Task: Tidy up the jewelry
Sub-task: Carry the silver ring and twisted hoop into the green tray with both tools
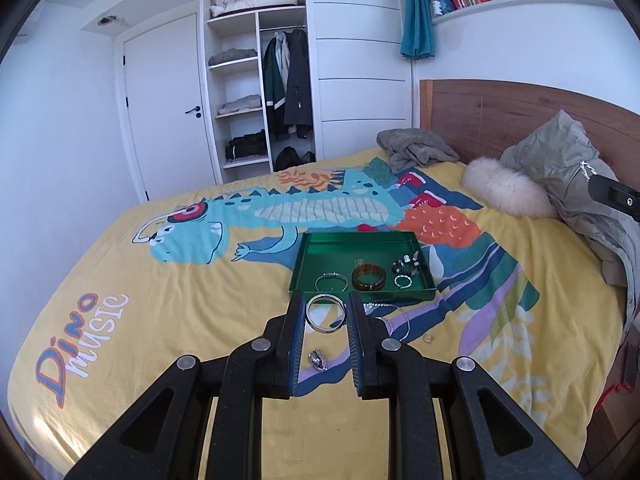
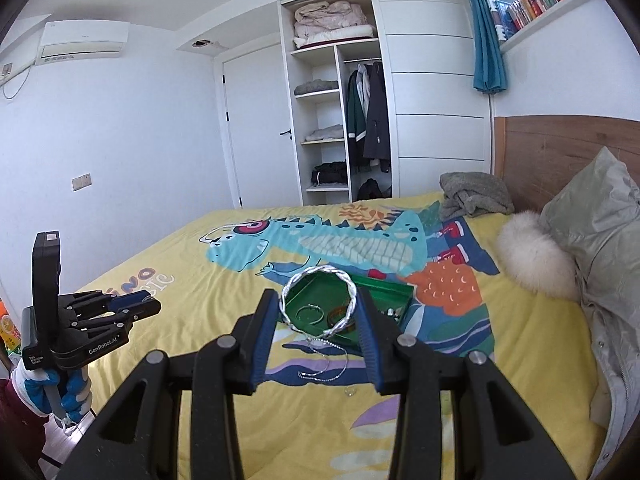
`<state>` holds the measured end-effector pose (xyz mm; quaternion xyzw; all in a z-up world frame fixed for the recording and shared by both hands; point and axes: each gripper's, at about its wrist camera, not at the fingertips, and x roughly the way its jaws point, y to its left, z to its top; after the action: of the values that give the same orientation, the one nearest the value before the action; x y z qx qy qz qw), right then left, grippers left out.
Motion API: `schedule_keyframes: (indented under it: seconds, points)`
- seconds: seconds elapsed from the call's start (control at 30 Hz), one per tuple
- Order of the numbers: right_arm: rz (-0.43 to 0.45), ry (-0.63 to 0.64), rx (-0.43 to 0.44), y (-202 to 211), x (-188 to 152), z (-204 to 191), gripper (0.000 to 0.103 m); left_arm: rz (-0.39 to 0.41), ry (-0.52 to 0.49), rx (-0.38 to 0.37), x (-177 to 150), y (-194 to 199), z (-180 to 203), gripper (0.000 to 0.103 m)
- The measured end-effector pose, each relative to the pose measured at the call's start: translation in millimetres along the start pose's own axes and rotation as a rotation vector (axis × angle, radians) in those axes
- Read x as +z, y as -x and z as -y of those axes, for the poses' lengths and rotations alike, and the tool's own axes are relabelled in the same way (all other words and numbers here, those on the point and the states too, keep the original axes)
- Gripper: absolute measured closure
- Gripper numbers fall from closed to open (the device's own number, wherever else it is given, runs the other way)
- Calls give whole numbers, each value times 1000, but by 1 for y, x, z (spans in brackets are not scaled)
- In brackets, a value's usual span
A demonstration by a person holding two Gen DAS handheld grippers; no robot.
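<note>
Both grippers are holding bangles above the bed, short of the green tray.

The left gripper (image 1: 326, 314) is clamping a plain silver bangle (image 1: 325, 314) between its pads, the ring standing almost upright in the jaws and hanging just in front of the tray (image 1: 304, 258). The right gripper (image 2: 318, 312) is pinching a twisted silver bangle (image 2: 320, 300), its open loop arching up over the fingertips. The tray is lying on the yellow dinosaur bedspread (image 1: 192, 304) and is already carrying a thin silver bangle (image 1: 331, 282), a brown bangle (image 1: 369, 277), a small ring (image 1: 402, 281) and a beaded bracelet (image 1: 406, 265). A chain (image 2: 324, 362) and a ring (image 2: 351, 391) are lying loose on the bedspread near the tray, and a small dark trinket (image 1: 319, 360) is sitting under the left jaws.
</note>
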<state>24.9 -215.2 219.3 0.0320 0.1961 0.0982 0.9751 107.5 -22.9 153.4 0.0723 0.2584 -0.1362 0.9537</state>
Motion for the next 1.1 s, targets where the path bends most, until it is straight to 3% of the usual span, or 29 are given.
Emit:
schedule_keyframes:
  seconds: [0.3, 0.6, 0.83, 1.1]
  points:
    - [26, 18, 6, -15, 35, 0, 66, 22, -18, -3, 44, -13, 7, 83]
    - [21, -1, 12, -61, 63, 20, 66, 0, -41, 1, 84, -67, 15, 83]
    - [-15, -15, -4, -136, 76, 48, 66, -68, -48, 13, 103, -160, 18, 83]
    - [-171, -50, 1, -283, 26, 91, 66, -236, -29, 37, 83, -311, 19, 83]
